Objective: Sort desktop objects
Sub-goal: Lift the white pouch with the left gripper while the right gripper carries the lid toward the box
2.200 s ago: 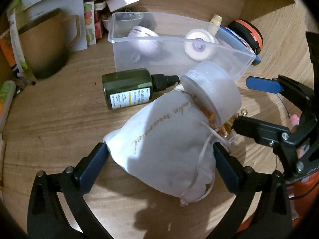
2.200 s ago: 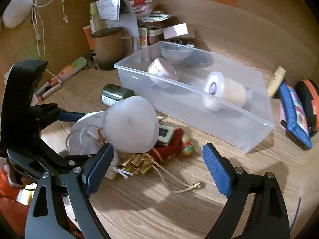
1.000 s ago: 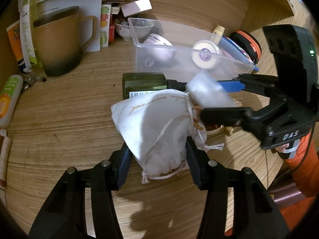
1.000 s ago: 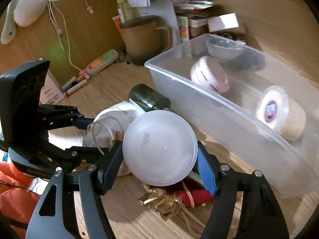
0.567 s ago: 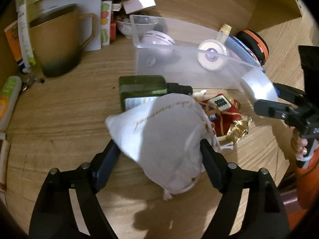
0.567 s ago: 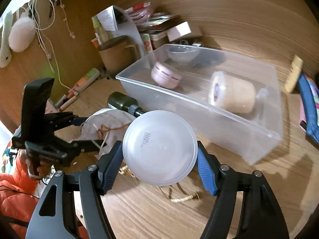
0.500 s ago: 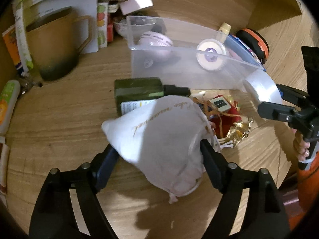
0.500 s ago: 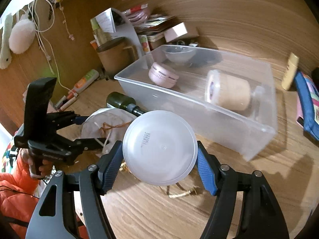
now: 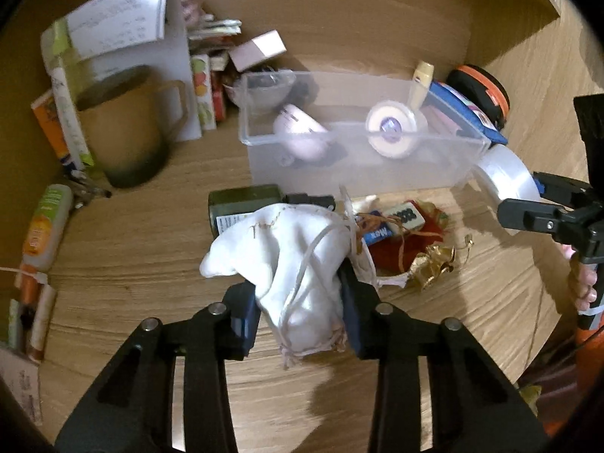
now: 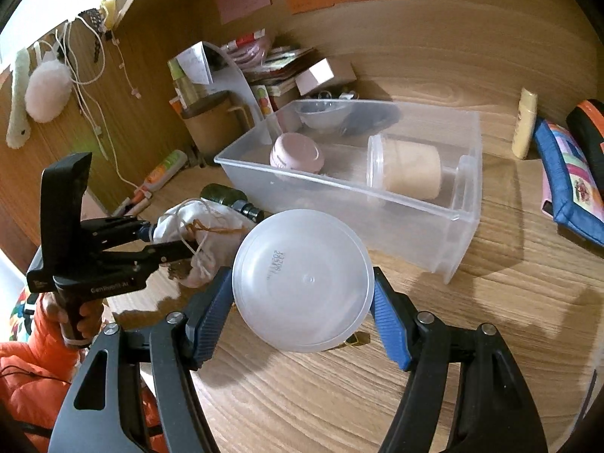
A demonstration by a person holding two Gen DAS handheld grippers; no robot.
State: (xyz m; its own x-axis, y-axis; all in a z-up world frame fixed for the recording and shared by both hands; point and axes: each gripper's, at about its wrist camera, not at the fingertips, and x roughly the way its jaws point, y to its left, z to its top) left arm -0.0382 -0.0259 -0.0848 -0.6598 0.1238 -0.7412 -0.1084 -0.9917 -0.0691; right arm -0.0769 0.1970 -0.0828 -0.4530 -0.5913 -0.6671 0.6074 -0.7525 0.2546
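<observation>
My left gripper (image 9: 300, 307) is shut on a white drawstring pouch (image 9: 290, 260) and holds it above the desk; the pouch also shows in the right wrist view (image 10: 196, 226). My right gripper (image 10: 302, 302) is shut on a round white plastic jar (image 10: 302, 279), held near the right end of the clear plastic bin (image 9: 468, 139). The jar shows in the left wrist view (image 9: 506, 177). The bin (image 10: 464, 196) holds a pink round case (image 10: 296, 153), a beige lidded jar (image 10: 407, 170) and a small clear bowl (image 10: 321, 113).
A dark green bottle (image 9: 241, 204), a red pouch with gold cord (image 9: 411, 249) and a small tile (image 9: 406, 215) lie in front of the bin. A brown mug (image 9: 128, 136), papers and boxes stand at the back left. A blue pencil case (image 10: 566, 173) lies right.
My left gripper has closed tighter on the pouch and lifted it. My right gripper has carried the white jar up and right, away from the pile, toward the bin's end.
</observation>
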